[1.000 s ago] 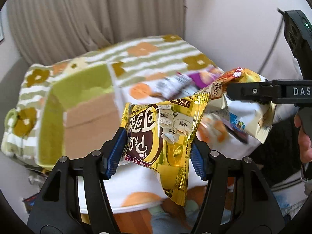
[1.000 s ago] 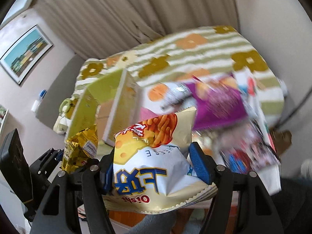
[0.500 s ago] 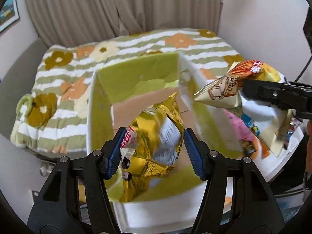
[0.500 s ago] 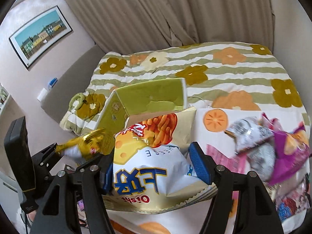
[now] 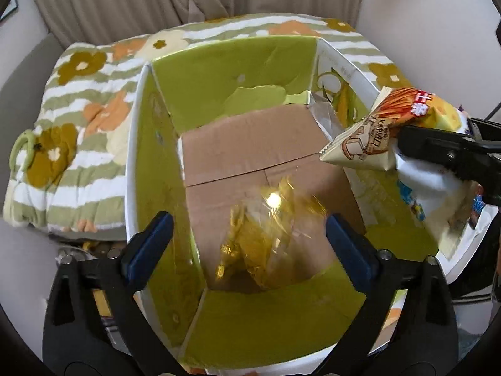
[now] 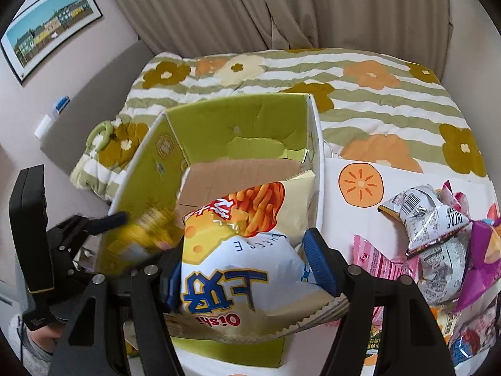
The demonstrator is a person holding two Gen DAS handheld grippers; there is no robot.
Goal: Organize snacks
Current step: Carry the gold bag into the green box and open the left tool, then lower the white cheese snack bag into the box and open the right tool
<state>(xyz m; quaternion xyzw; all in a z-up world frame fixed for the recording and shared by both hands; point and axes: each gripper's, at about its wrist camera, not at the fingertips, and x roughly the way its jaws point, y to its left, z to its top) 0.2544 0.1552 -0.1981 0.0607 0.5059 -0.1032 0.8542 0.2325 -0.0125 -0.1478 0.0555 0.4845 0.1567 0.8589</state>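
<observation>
My left tongs (image 5: 247, 238) gape over the blurry gold snack bag (image 5: 266, 235) in the green box (image 5: 219, 69); my right tongs (image 6: 247, 266) squeeze the cheese snack bag (image 6: 231, 263).

Box (image 5: 150, 144) sits on bed (image 5: 78, 94), open top, cardboard sheet (image 5: 250, 156) on its floor; blurred foil bag (image 5: 266, 235) inside, below left gripper (image 5: 247, 235), jaws apart. Right gripper (image 6: 247, 266) holds chip bag (image 6: 238, 250) over box's right wall. Loose snacks (image 6: 438, 235) lie on cloth (image 6: 360, 206) right of box; curtain (image 6: 281, 9) behind bed.
</observation>
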